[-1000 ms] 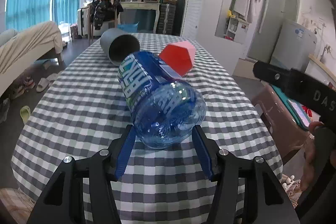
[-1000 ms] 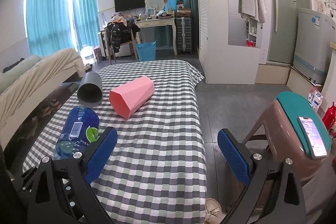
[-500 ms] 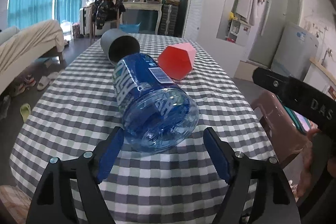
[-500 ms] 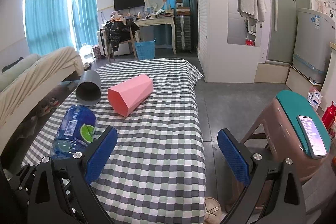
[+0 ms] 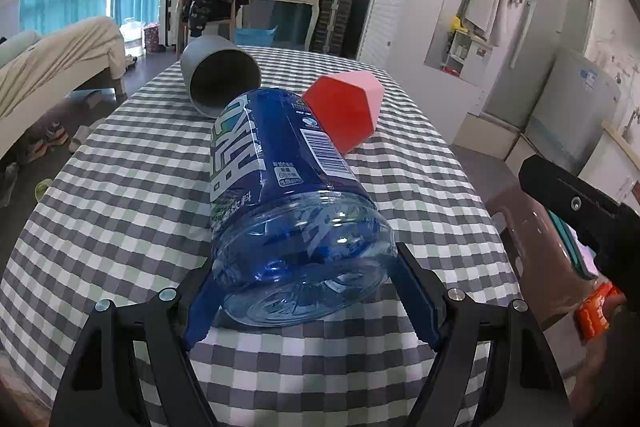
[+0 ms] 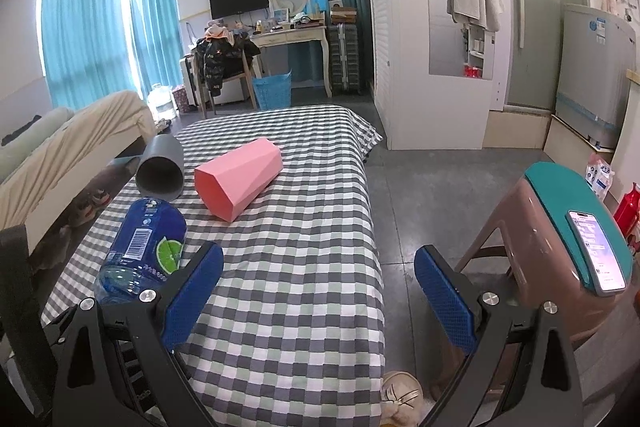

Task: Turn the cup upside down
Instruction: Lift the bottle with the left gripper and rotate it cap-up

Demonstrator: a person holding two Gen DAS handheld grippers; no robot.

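Observation:
A pink faceted cup [image 5: 348, 111] [image 6: 240, 175] lies on its side on the checked tablecloth [image 5: 120, 187], mouth toward me. A grey cup [image 5: 220, 83] [image 6: 160, 171] lies on its side just left of it. A blue plastic bottle [image 5: 288, 187] [image 6: 144, 247] lies in front of both, base toward my left gripper [image 5: 304, 263]. That gripper is open, its blue fingers flanking the bottle's base. My right gripper [image 6: 318, 255] is open and holds nothing, low over the table's near right part.
A brown stool with a teal top [image 6: 560, 211] stands right of the table, a phone [image 6: 596, 251] on it. A bed [image 6: 60, 147] is at the left. A slipper [image 6: 400, 395] lies on the floor by the table's near corner.
My left gripper's fingers have spread apart off the bottle's base. The bottle has rolled a little, its barcode now on top. The right gripper has hardly moved.

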